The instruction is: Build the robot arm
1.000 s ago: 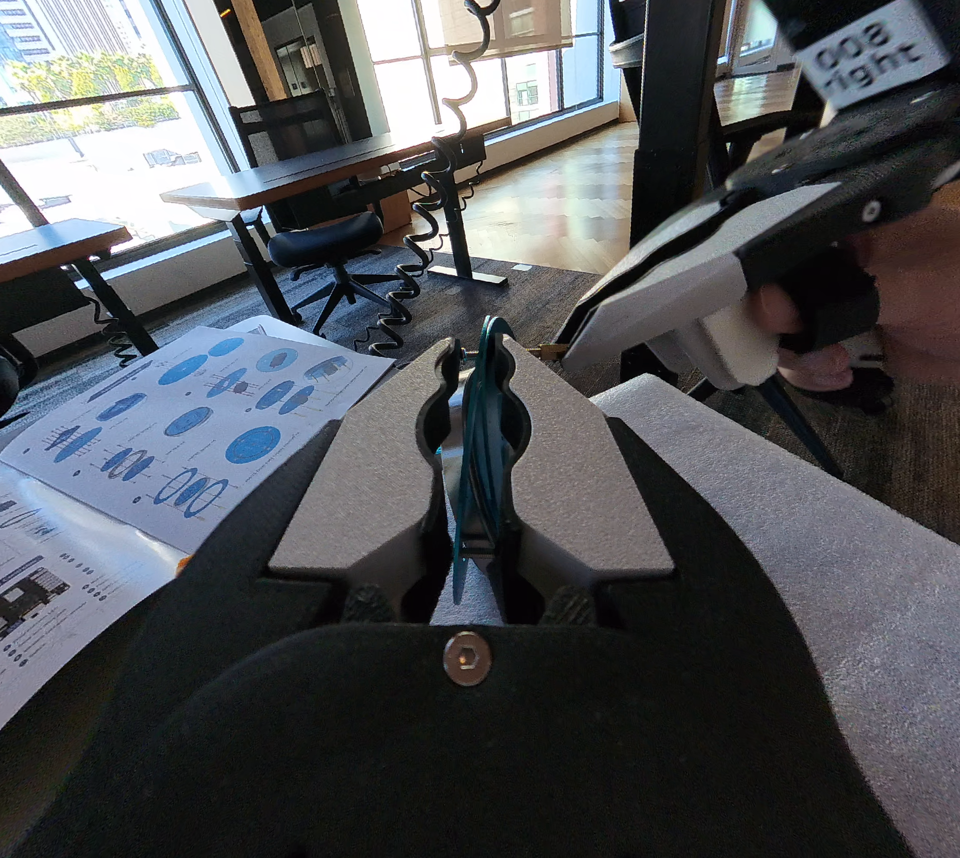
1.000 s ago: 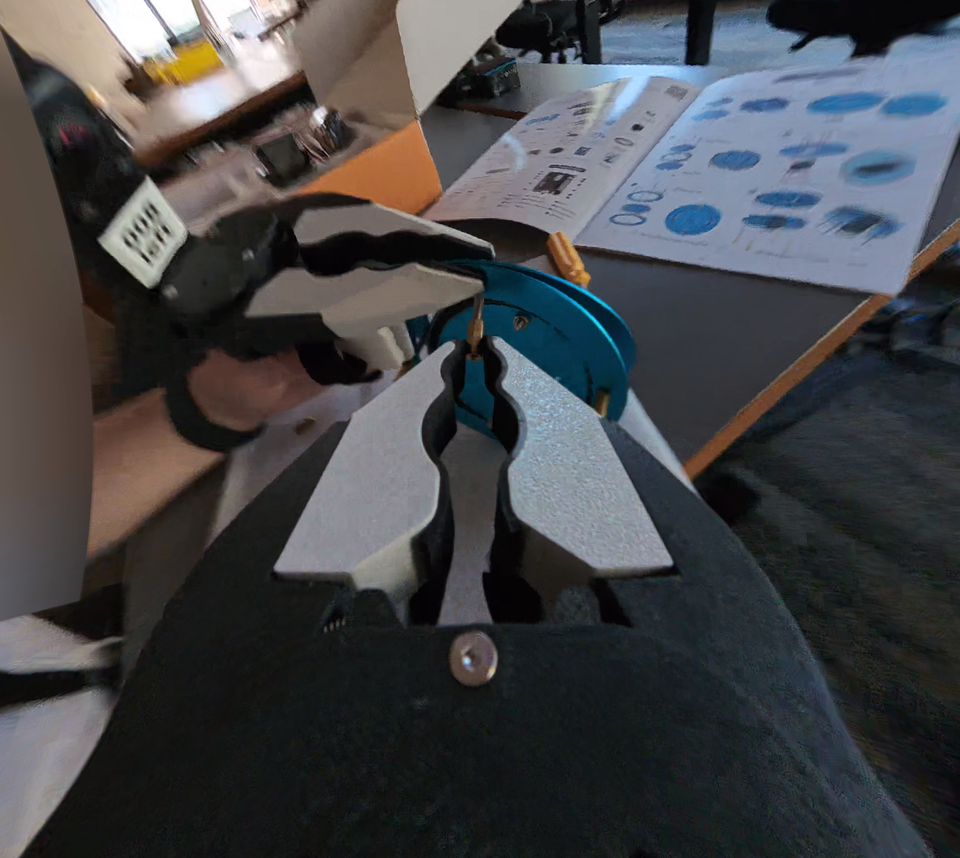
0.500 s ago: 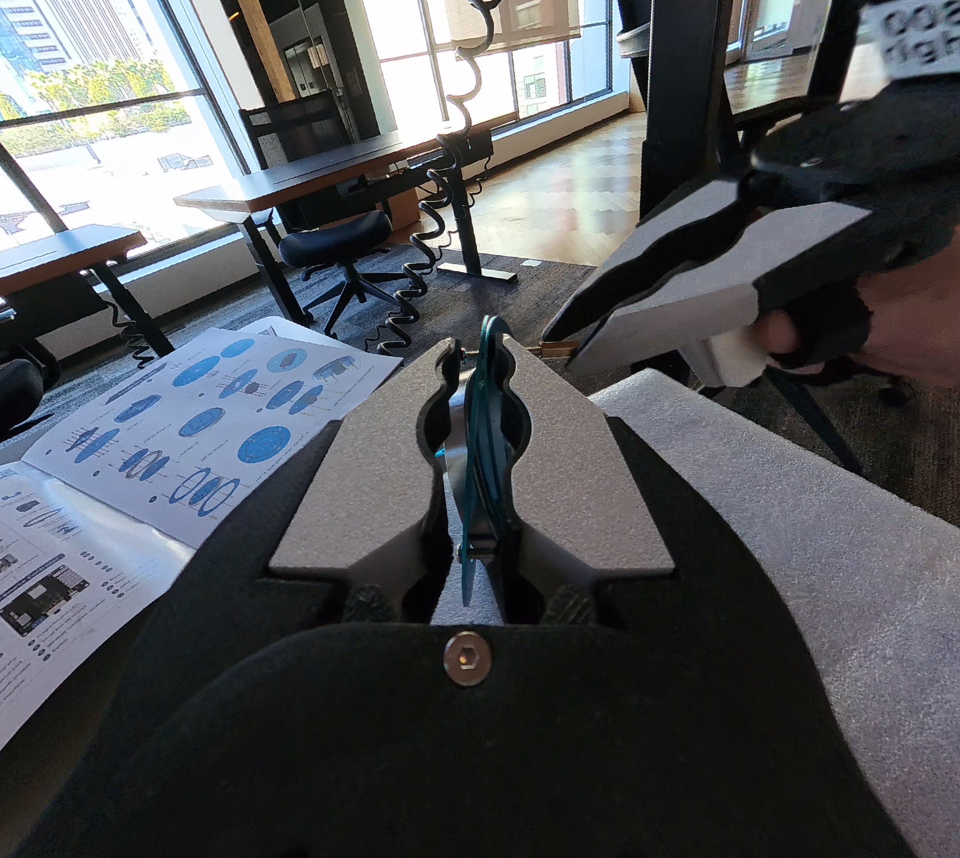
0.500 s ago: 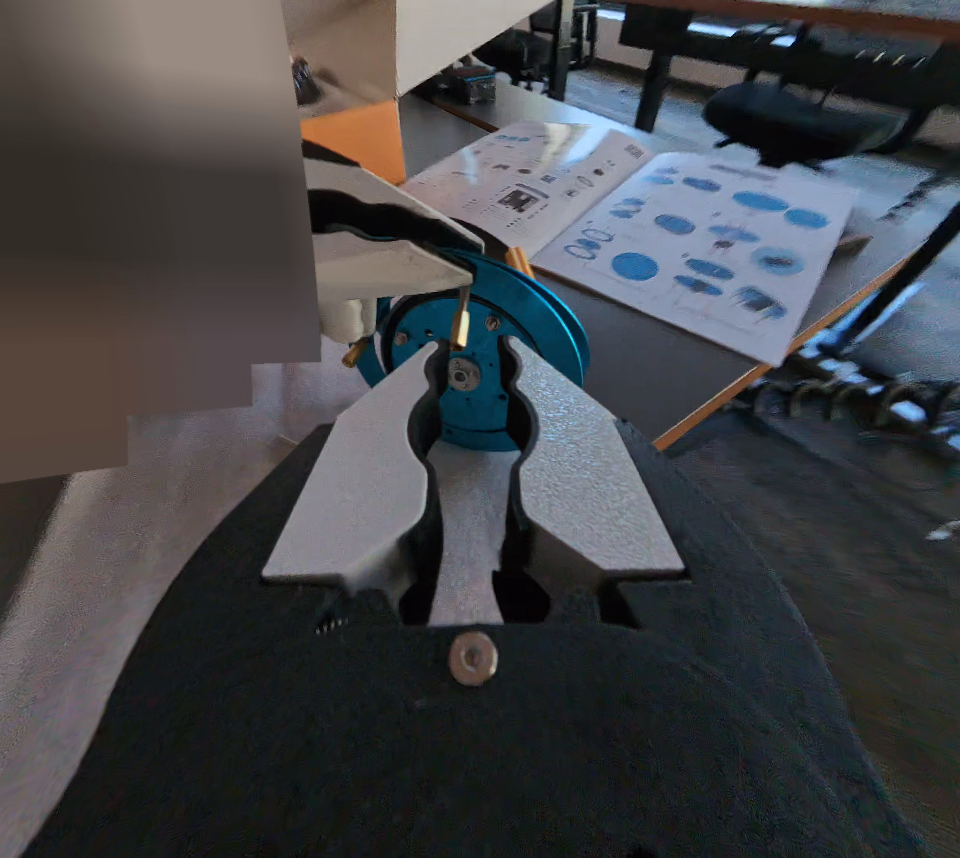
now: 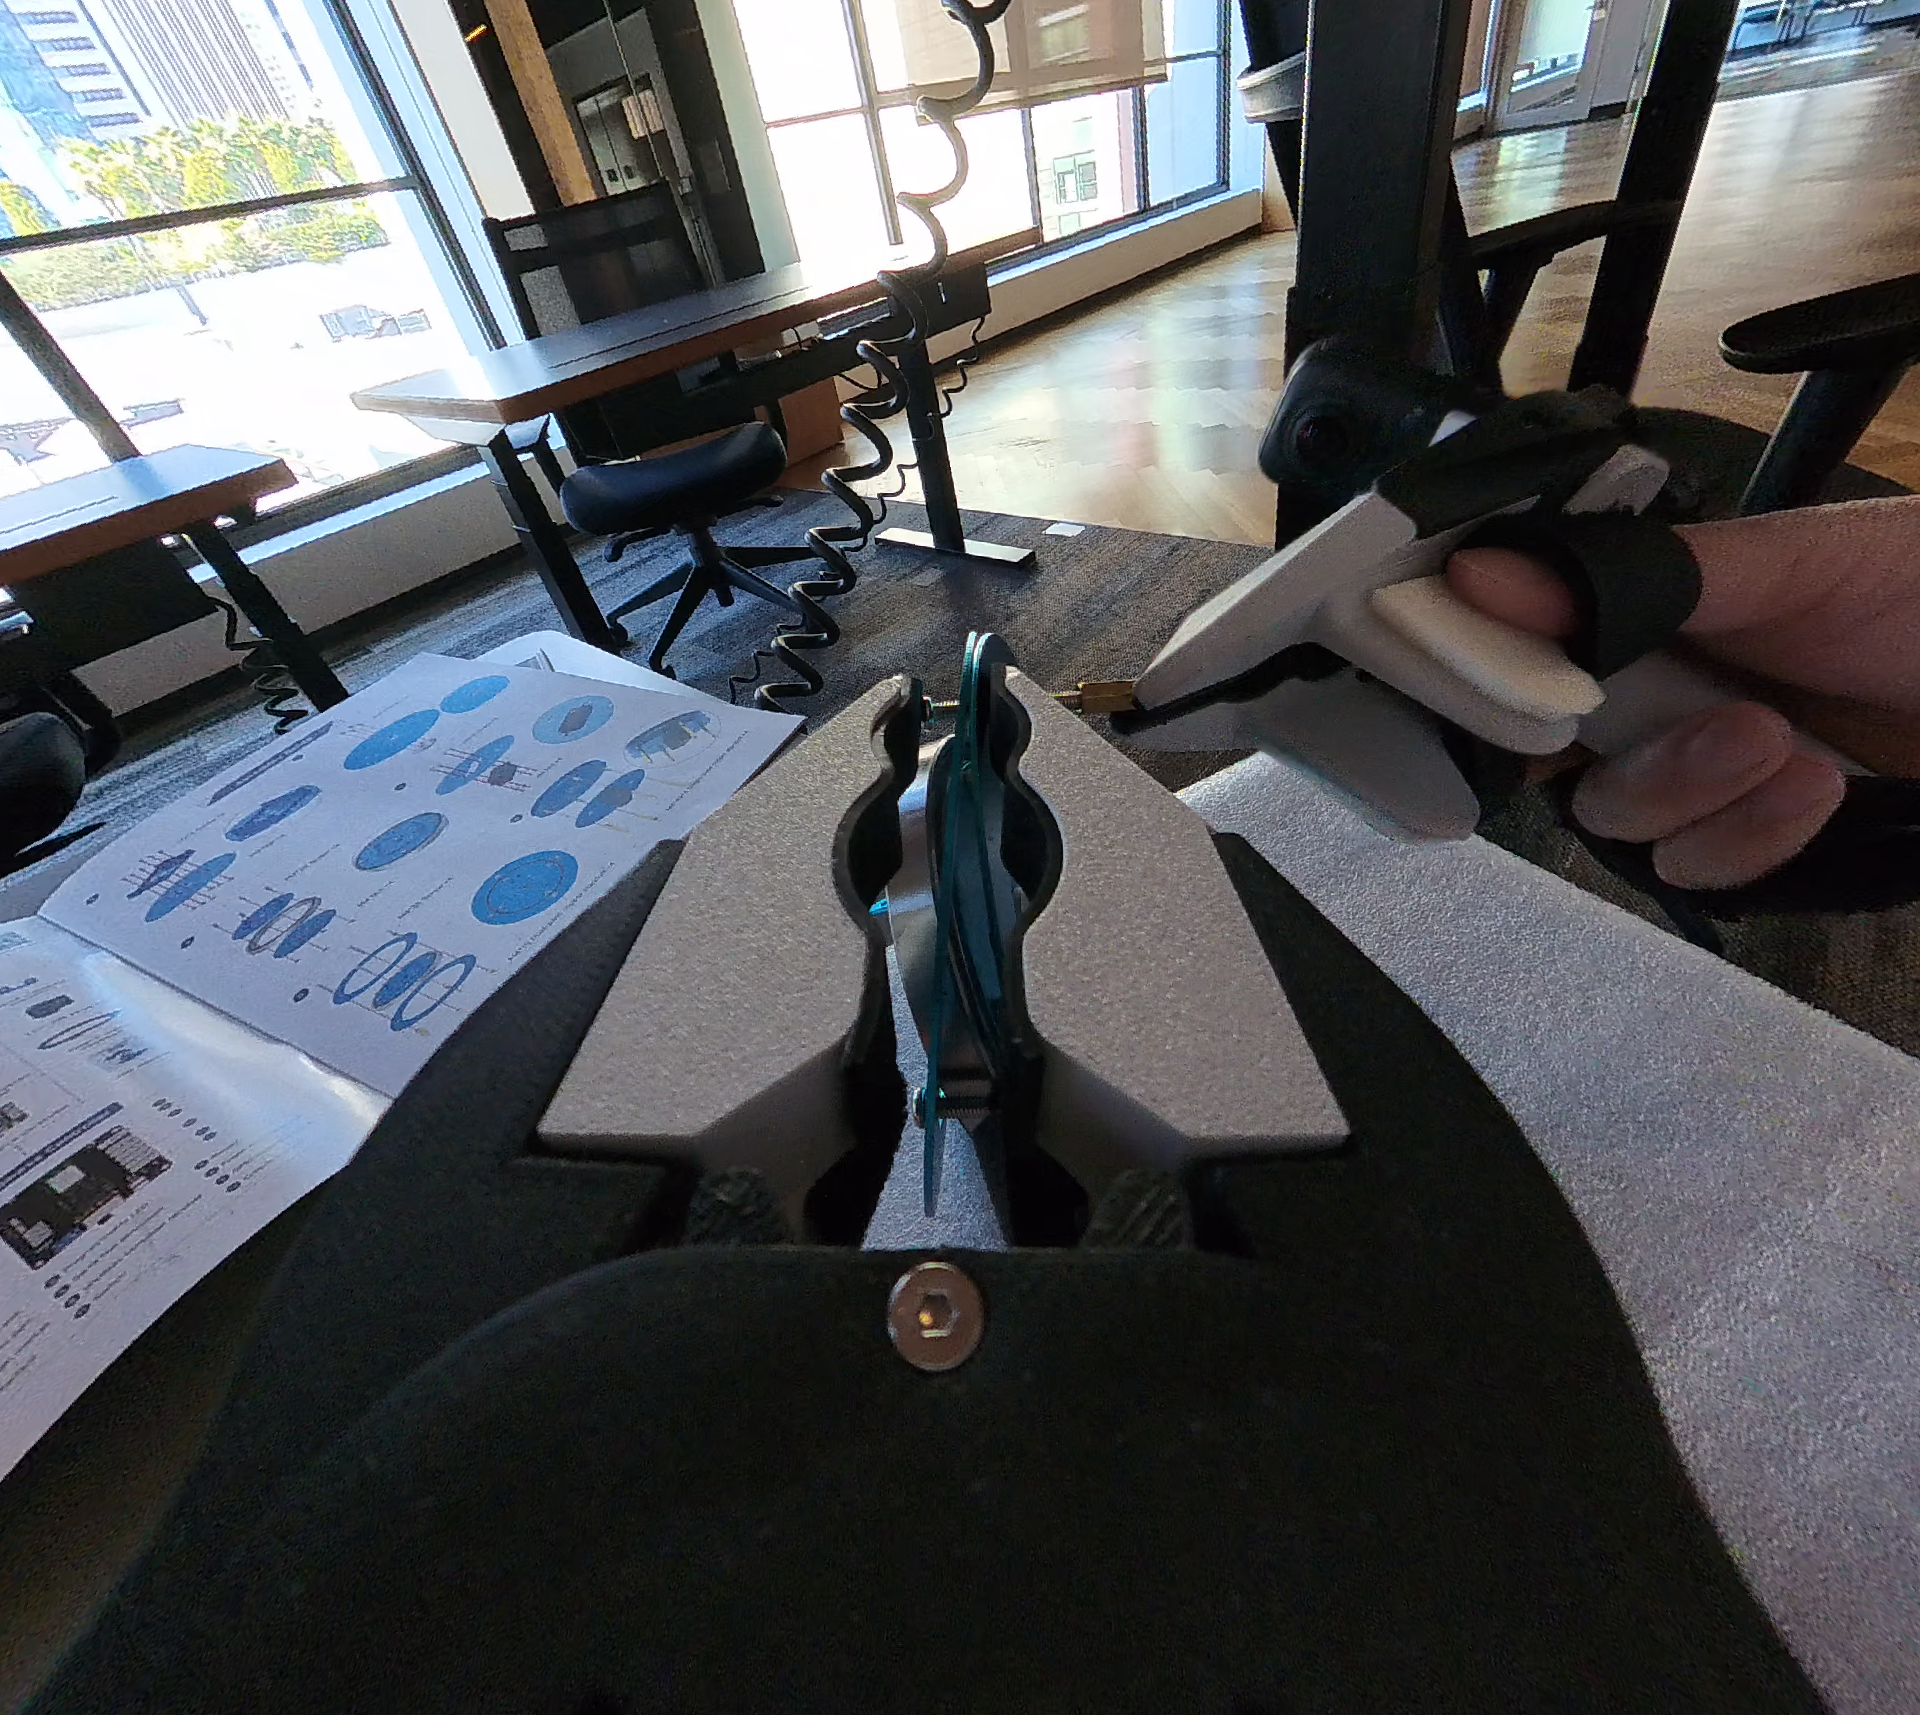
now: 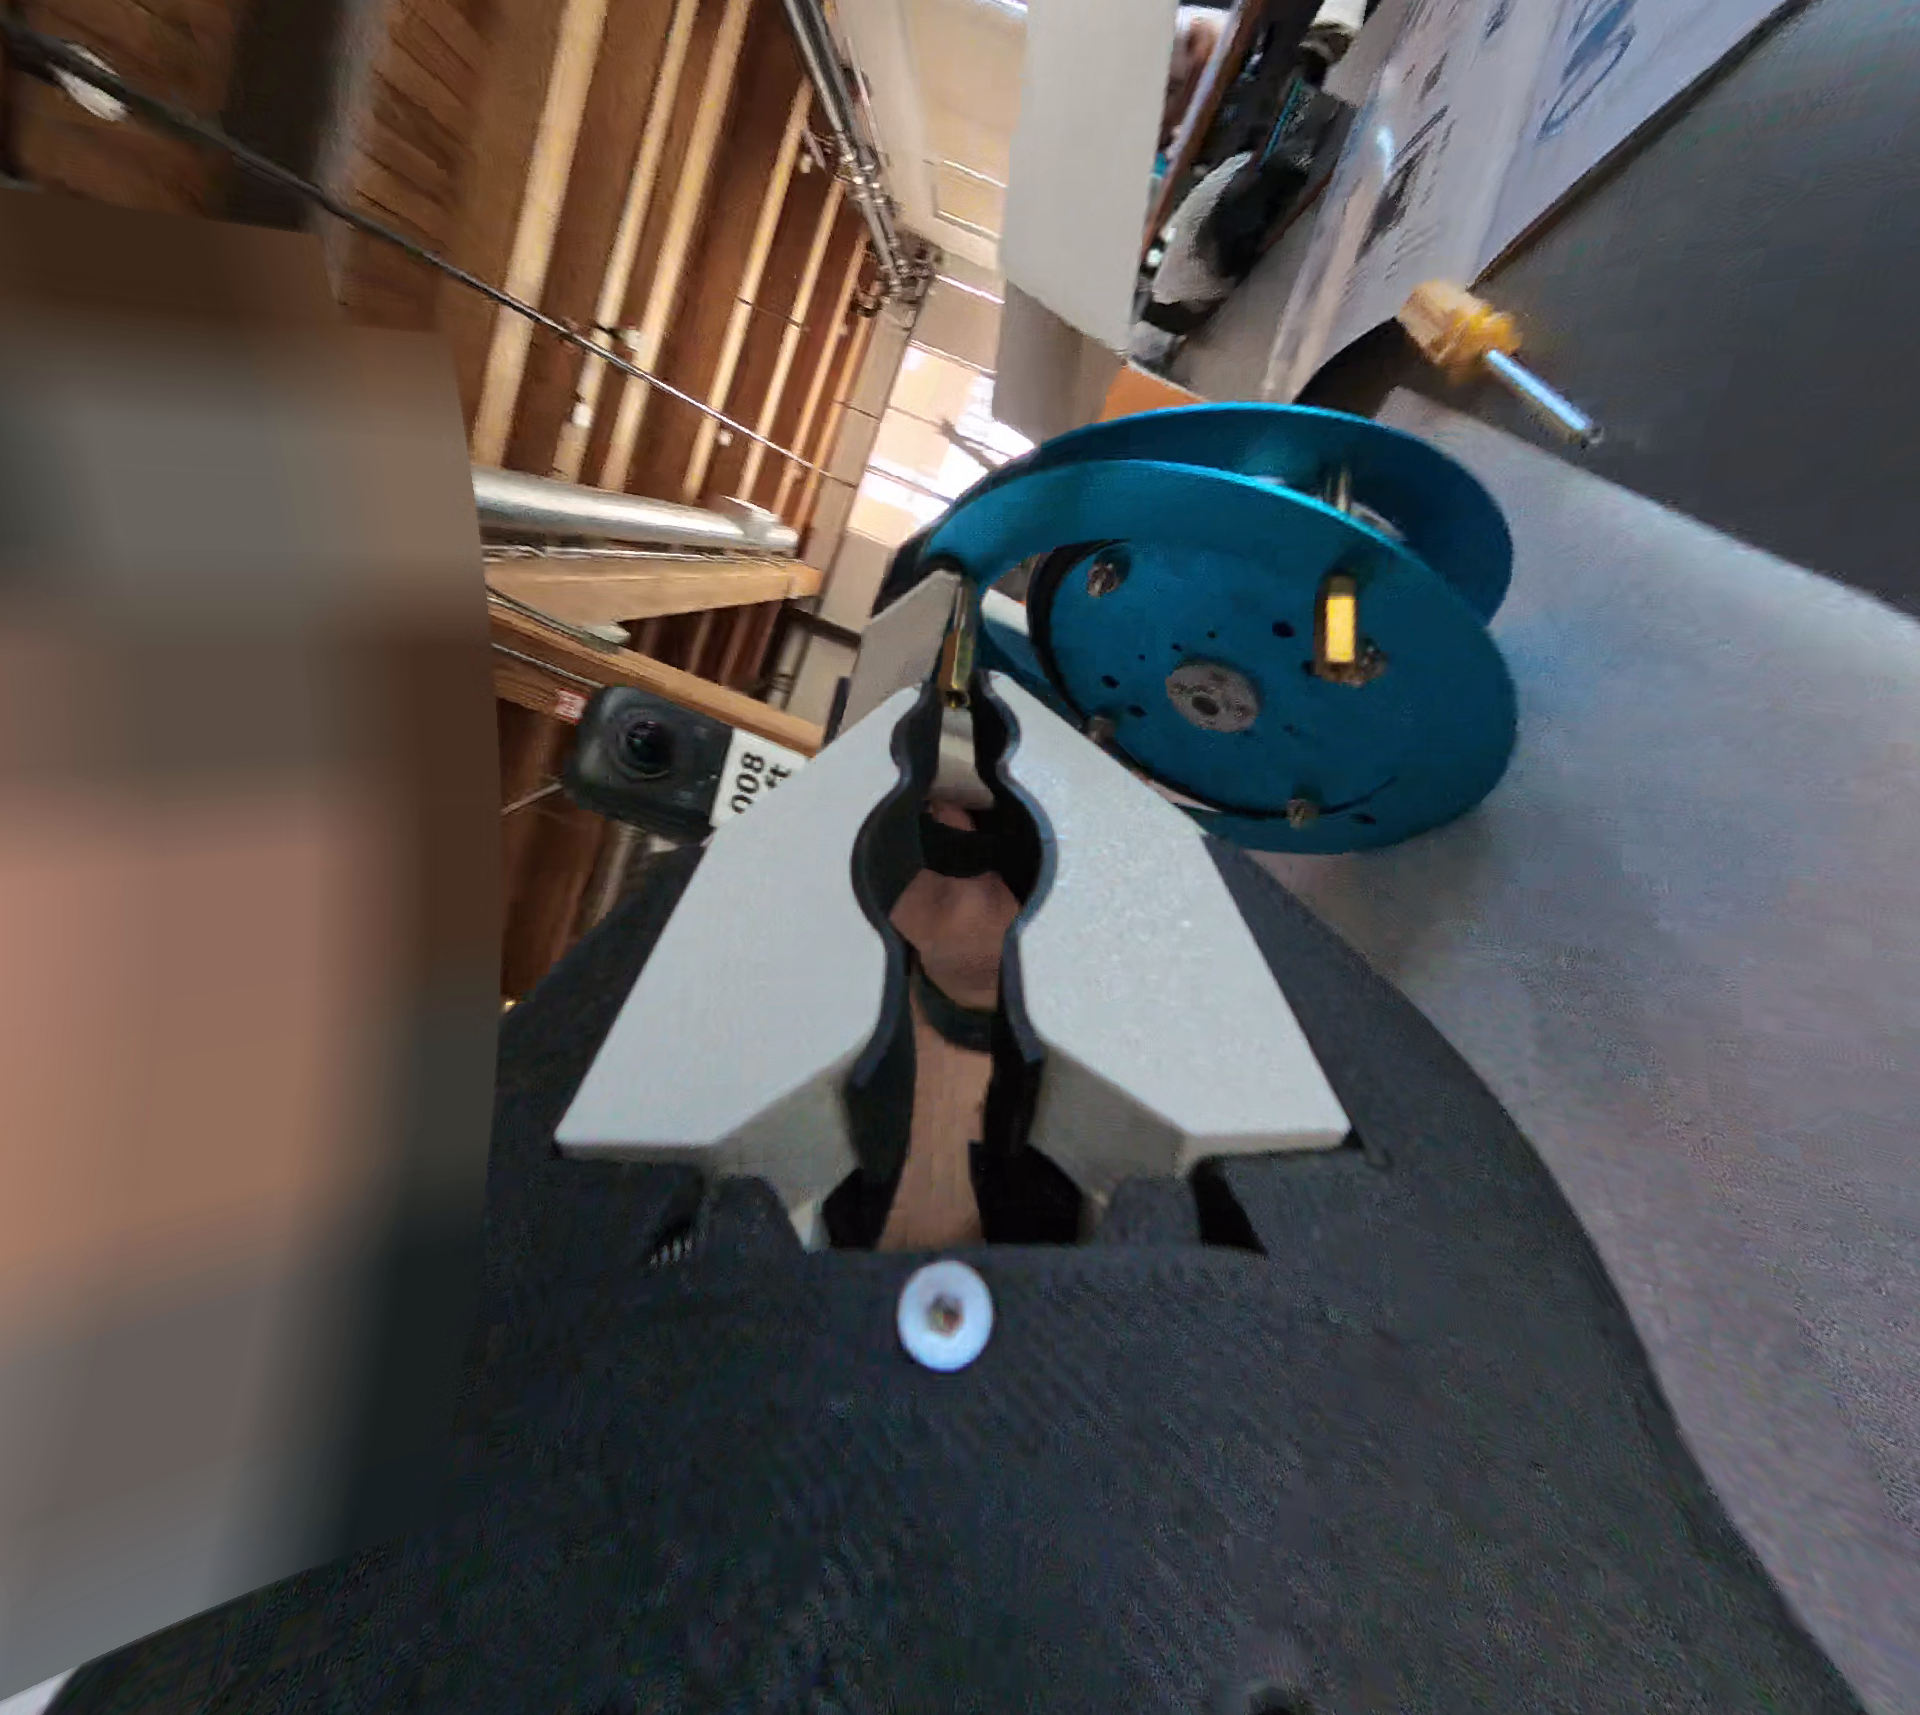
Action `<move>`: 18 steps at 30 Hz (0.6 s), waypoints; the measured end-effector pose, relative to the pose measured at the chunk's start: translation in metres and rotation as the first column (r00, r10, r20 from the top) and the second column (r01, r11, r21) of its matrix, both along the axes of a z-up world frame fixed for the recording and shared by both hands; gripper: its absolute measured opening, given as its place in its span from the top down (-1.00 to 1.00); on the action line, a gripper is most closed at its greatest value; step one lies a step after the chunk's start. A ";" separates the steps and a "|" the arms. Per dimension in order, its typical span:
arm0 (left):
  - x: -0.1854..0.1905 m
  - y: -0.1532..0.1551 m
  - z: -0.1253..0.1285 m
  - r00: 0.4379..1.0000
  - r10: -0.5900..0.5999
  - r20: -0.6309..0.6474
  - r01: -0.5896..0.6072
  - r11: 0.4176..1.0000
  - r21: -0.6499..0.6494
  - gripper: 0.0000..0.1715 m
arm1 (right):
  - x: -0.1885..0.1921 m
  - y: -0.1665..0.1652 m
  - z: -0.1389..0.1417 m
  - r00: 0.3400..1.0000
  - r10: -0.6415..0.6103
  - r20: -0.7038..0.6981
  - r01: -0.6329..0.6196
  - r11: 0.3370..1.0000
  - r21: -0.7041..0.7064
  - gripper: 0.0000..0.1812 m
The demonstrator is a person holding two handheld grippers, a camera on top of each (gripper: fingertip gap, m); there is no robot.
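My left gripper is shut on a blue metal disc assembly and holds it upright, edge-on, over a white foam pad. My right gripper, held by a hand, is at the disc's right face, shut on a small brass standoff that sticks out from the disc's upper rim. In the right wrist view, which is turned on its side, my right gripper pinches that standoff at its tips. The disc's face shows a second brass standoff and a centre hub.
An open manual with blue diagrams lies on the dark table left of the disc. A yellow-handled screwdriver lies by the manual's edge. A white box flap stands behind. Desks, a stool and a coiled cable lie beyond the table edge.
My right gripper has rolled about a quarter turn while shut on the brass standoff, and sits lower beside the disc. My left gripper and the disc have stayed almost still.
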State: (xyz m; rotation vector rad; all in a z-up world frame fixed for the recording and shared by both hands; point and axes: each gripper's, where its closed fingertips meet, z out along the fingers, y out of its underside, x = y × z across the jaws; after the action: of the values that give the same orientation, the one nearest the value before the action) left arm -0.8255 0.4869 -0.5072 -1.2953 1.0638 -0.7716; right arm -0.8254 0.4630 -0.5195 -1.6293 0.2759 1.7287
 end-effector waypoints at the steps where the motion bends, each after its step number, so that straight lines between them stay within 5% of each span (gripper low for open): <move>1: 0.000 0.000 0.000 1.000 -0.001 -0.001 0.001 1.000 0.000 0.87 | 0.000 0.000 0.000 1.000 0.004 -0.013 -0.004 1.000 0.007 0.96; 3: 0.000 0.000 0.000 1.000 -0.004 -0.002 0.004 1.000 -0.002 0.87 | 0.000 0.000 0.000 0.993 -0.021 0.115 0.009 0.995 0.102 0.94; 5: -0.001 0.000 0.000 1.000 -0.001 -0.004 0.001 1.000 0.001 0.88 | 0.003 0.002 0.000 0.908 -0.132 0.399 0.020 0.962 0.272 0.77; 8: -0.001 0.001 0.000 1.000 0.001 -0.005 -0.001 1.000 -0.001 0.88 | 0.006 0.004 0.005 0.581 -0.382 0.719 -0.084 0.850 0.520 0.70; 11: 0.000 0.001 0.000 1.000 0.001 -0.007 -0.001 1.000 -0.002 0.87 | 0.006 0.006 0.002 0.258 -0.530 0.808 -0.242 0.774 0.585 0.85; 15: -0.001 0.002 0.000 1.000 0.006 -0.005 -0.006 1.000 -0.010 0.87 | 0.000 0.008 0.000 0.230 -0.524 0.820 -0.256 0.780 0.570 0.93; 18: -0.002 0.003 0.000 1.000 0.007 -0.004 -0.007 1.000 -0.014 0.88 | -0.001 0.009 0.000 0.422 -0.419 0.804 -0.134 0.848 0.513 0.95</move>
State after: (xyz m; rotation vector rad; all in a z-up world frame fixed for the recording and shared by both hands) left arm -0.8273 0.4894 -0.5076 -1.3118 1.0578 -0.7727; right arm -0.8264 0.4717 -0.5192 -1.7791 -0.5318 0.4651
